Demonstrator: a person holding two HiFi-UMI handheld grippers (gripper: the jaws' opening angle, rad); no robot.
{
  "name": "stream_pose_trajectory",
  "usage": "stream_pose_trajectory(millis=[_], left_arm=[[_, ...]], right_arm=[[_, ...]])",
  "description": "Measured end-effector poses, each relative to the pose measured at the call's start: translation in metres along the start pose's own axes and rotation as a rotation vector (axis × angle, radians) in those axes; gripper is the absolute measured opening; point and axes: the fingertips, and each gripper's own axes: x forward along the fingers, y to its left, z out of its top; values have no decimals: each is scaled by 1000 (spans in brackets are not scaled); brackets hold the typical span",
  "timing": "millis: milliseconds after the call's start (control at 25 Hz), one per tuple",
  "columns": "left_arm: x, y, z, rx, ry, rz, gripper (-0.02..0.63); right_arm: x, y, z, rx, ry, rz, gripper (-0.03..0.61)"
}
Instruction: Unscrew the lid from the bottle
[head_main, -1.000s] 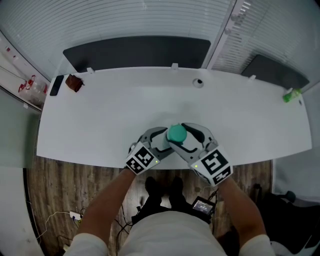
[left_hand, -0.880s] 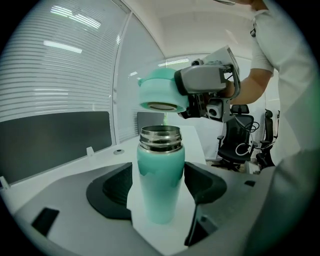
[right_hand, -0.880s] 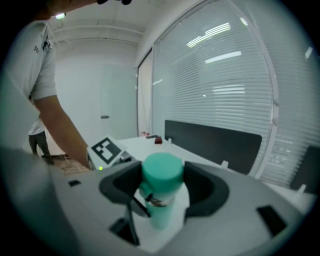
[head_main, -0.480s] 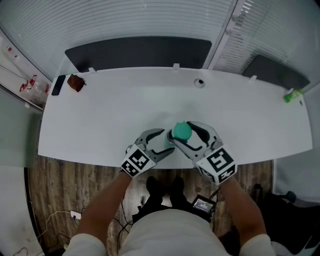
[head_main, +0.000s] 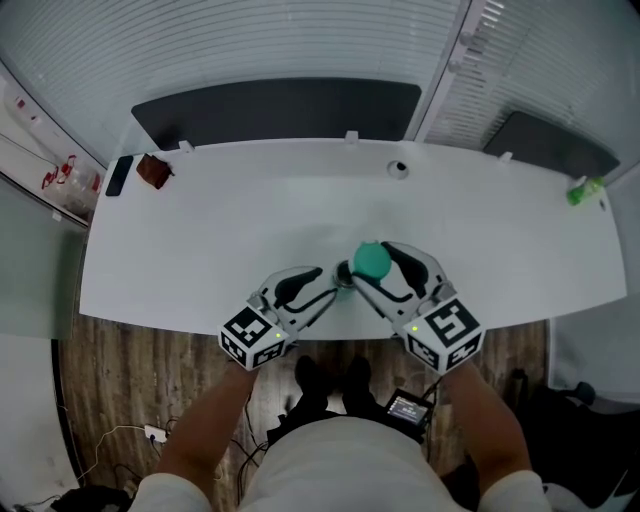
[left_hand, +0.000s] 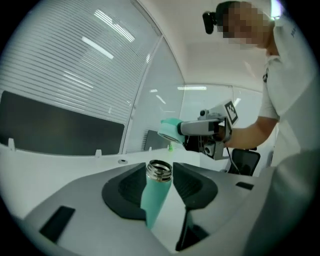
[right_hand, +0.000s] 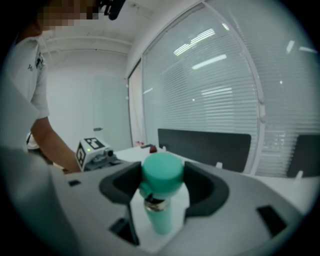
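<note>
A: The white desk (head_main: 200, 230) ran wide under a wall of pale blinds (head_main: 250, 40), and the bottle (left_hand: 152, 200) stood near its front edge. What lay far to the bottle's left?
B: A dark flat thing (head_main: 118, 174) and a small brown object (head_main: 153, 170), side by side at the desk's back corner, well apart from the bottle
A: And the left gripper (head_main: 336, 281)?
B: It reached in from the bottle's left with the teal body between its jaws. The jaws were closing, but a strip of desk showed between the bottle and one pad, so they did not clamp it yet
A: Was the bottle capped?
B: No, its steel mouth stood bare
A: Then where was the lid (right_hand: 161, 173)?
B: Squeezed between both pads of the right gripper (head_main: 374, 264), above the bottle's mouth and lifted clear of it
A: Anything to the bottle's right?
B: A round grommet (head_main: 398, 168) behind it toward the back edge, and a small green thing (head_main: 581, 190) far off at the desk's right end
</note>
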Motion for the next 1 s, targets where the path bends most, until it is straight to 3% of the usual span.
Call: stream_pose_trajectory(millis=[80, 120, 360, 520, 760, 1000], left_arm=[[-7, -3, 15, -47, -57, -3, 68], [-10, -4, 24, -66, -85, -6, 32], [-27, -17, 87, -131, -246, -17, 18], [-46, -27, 111, -221, -353, -26, 14], [-68, -43, 114, -338, -442, -11, 15], [-85, -58, 94, -391, -436, 5, 15]], right_arm=[[-5, -3, 8, 37, -29, -8, 281], [-8, -4, 13, 55, -45, -11, 281], [-29, -5, 53, 126, -155, -17, 281], [-49, 0, 67, 207, -216, -3, 281], [-79, 0, 59, 354, -271, -9, 281], [-103, 3, 40, 420, -277, -34, 281]])
